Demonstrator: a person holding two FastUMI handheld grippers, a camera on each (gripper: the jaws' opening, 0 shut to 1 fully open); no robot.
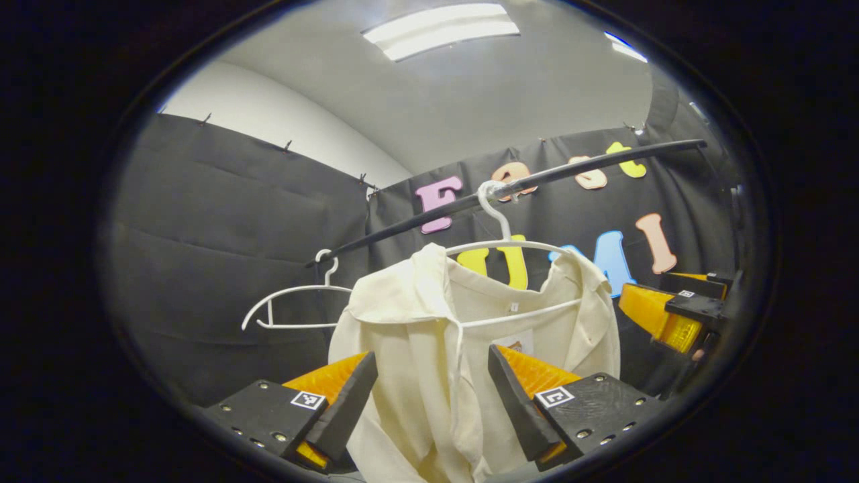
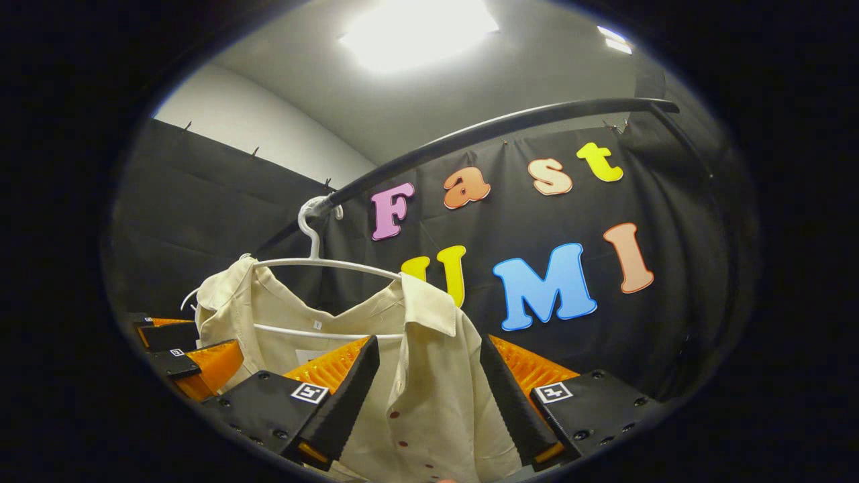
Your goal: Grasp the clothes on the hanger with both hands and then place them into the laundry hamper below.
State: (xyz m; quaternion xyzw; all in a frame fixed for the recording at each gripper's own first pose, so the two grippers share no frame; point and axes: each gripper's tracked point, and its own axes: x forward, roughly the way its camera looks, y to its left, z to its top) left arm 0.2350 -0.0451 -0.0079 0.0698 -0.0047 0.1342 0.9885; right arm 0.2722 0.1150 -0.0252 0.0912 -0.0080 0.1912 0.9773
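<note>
Soft cream shirt [image 1: 429, 349] drapes thin hanger [image 1: 510, 245]; claws gape.

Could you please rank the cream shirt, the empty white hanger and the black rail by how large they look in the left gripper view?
1. Black rail: longest span across the view.
2. Cream shirt: largest in area, but it hangs nearest the camera, so its rank against the rail is unsure.
3. Empty white hanger: clearly smallest.
</note>
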